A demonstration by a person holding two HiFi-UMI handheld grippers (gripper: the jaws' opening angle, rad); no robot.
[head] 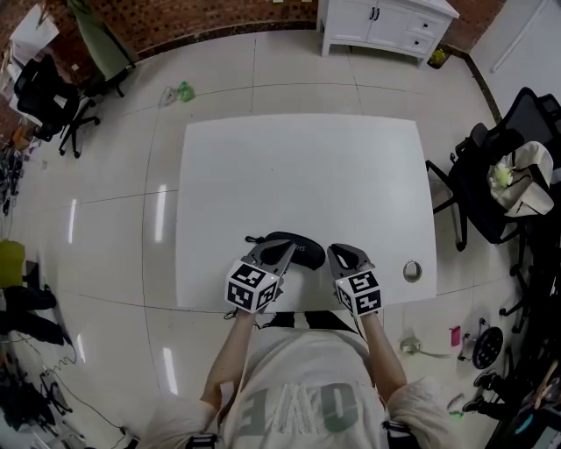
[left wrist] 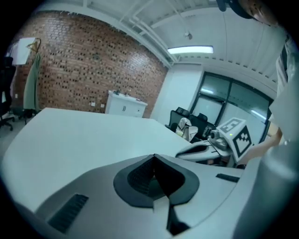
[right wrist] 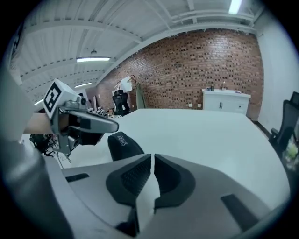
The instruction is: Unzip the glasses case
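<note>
A black oval glasses case [head: 298, 249] lies on the white table [head: 298, 167] near its front edge. In the head view my left gripper [head: 287, 249] has its tips over the case's left part; whether they touch it I cannot tell. My right gripper [head: 337, 255] is just right of the case, a little apart. In the left gripper view the jaws of the left gripper [left wrist: 154, 157] are shut with nothing between them, and the case is hidden. The right gripper [right wrist: 153, 157] is also shut and empty; the case [right wrist: 124, 144] lies to its left, under the left gripper [right wrist: 81, 122].
A round metal grommet [head: 412, 271] sits in the table's front right corner. Black office chairs [head: 491, 184] with a bag stand to the right, and another chair [head: 48, 92] at the far left. A white cabinet [head: 386, 22] lines the back wall. Cables and small items lie on the floor.
</note>
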